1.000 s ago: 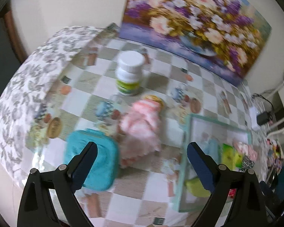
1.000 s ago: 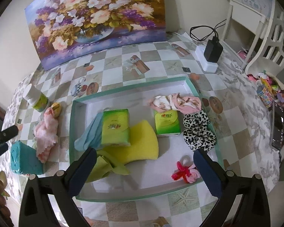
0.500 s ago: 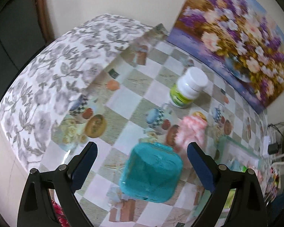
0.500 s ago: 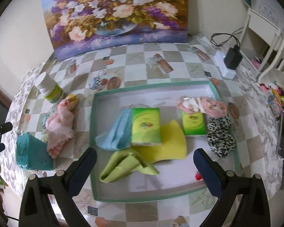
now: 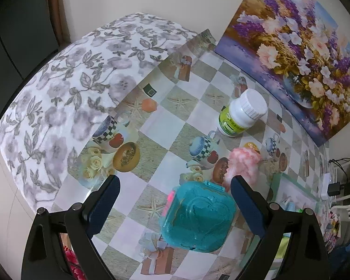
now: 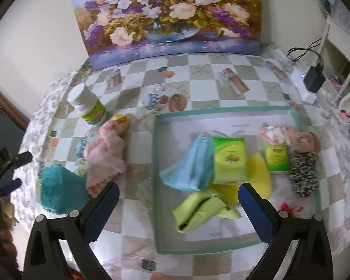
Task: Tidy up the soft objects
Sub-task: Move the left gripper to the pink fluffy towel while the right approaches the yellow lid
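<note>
A pink fluffy cloth (image 6: 105,156) lies on the table left of the green-rimmed tray (image 6: 155,163); it also shows in the left wrist view (image 5: 243,165). The tray holds a blue cloth (image 6: 189,168), a yellow sponge (image 6: 259,177), a lime cloth (image 6: 203,210), two green tissue packs (image 6: 229,161), a leopard scrunchie (image 6: 303,175) and a pink patterned cloth (image 6: 287,135). My left gripper (image 5: 175,200) is open above a teal plastic box (image 5: 196,217). My right gripper (image 6: 178,207) is open and empty, above the tray's front left part.
A white pill bottle (image 5: 241,113) stands behind the pink cloth, with a small yellow object (image 6: 121,121) beside it. A flower painting (image 6: 170,16) leans on the back wall. A charger and power strip (image 6: 310,81) sit at the far right. The table edge drops away on the left.
The left gripper has swung left, away from the tray, toward the table's left edge. The right gripper has shifted left, so the tray now sits further right in its view.
</note>
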`<state>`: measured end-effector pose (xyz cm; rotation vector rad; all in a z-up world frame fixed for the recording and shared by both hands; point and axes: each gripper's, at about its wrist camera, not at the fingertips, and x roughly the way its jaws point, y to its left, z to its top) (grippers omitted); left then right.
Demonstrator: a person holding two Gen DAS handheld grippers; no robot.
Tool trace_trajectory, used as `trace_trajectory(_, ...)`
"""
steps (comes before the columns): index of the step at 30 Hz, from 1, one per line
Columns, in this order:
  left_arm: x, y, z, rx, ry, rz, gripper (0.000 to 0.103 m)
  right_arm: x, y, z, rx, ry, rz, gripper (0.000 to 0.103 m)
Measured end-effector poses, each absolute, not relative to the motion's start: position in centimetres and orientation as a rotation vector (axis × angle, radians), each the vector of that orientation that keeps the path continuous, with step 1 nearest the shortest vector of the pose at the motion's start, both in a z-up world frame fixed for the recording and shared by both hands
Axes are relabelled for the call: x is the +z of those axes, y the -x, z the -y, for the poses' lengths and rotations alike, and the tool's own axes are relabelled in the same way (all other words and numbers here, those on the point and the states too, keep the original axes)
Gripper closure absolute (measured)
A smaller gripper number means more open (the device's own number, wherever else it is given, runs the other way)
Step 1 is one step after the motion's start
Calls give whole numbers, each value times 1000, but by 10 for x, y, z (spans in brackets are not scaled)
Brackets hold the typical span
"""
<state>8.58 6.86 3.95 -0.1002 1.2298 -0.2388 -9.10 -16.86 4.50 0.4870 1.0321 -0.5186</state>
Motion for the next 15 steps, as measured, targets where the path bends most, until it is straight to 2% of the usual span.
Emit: trace_trajectory(15, 25, -92, -52, -289, 70, -1261, 7, 30, 56, 158, -445, -503, -1041, 0)
